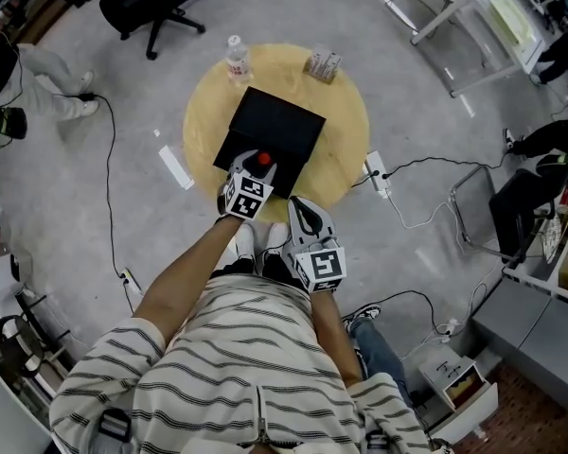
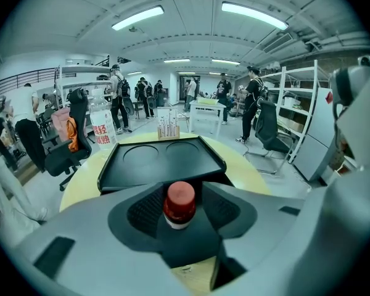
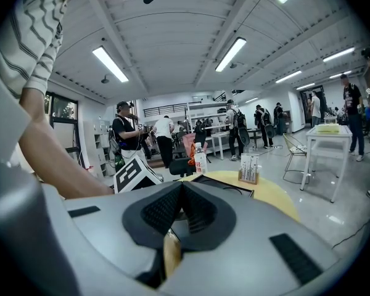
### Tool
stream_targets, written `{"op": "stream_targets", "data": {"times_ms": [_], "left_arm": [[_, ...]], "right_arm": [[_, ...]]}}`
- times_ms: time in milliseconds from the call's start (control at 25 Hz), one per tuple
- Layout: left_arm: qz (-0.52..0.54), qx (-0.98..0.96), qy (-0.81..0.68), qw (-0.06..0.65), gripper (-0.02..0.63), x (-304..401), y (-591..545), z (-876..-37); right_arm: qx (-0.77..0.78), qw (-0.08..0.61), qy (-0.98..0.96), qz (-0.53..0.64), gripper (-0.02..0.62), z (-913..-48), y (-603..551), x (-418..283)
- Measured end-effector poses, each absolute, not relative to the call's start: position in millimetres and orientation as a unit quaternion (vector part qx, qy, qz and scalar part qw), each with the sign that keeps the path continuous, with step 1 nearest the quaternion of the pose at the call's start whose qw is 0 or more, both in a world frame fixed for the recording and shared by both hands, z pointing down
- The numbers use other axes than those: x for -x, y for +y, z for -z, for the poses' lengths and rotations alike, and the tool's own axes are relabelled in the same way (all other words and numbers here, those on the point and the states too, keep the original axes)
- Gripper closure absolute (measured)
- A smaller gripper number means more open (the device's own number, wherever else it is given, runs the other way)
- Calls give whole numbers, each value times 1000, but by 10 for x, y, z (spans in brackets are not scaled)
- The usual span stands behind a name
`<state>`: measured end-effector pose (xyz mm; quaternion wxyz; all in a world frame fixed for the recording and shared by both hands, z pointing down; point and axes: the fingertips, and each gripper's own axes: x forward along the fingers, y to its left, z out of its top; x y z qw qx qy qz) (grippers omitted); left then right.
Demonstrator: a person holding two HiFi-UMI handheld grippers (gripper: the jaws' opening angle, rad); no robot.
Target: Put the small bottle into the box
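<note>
The small bottle [image 1: 263, 159], white with a red cap [image 2: 179, 204], stands upright between the jaws of my left gripper [image 2: 180, 189]. A narrow gap shows on each side of the cap, so the pads do not press on it. The bottle is at the near edge of the black box [image 1: 273, 132], a shallow tray with two round hollows [image 2: 161, 162]; whether it rests inside I cannot tell. My left gripper [image 1: 260, 164] hovers over that near edge. My right gripper [image 1: 301, 212] hangs just off the table's front, its pads [image 3: 172, 205] closed together with nothing between them.
The box lies on a round yellow table [image 1: 346, 149]. At the table's far side stand a clear water bottle [image 1: 235, 60] and a small rack of tubes [image 1: 323, 64]. An office chair [image 1: 156, 3], floor cables and white shelving surround the table; several people stand farther back.
</note>
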<state>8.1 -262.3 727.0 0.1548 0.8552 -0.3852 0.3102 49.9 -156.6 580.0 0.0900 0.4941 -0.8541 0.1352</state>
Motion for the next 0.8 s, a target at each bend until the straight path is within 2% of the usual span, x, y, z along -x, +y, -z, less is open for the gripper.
{"op": "stream_targets", "data": {"times_ms": [800], "left_arm": [[-261, -860, -412, 149, 413, 96, -2352, -6869]], "right_arm": [[-501, 83, -853, -121, 583, -5665, -1437, -493]]}}
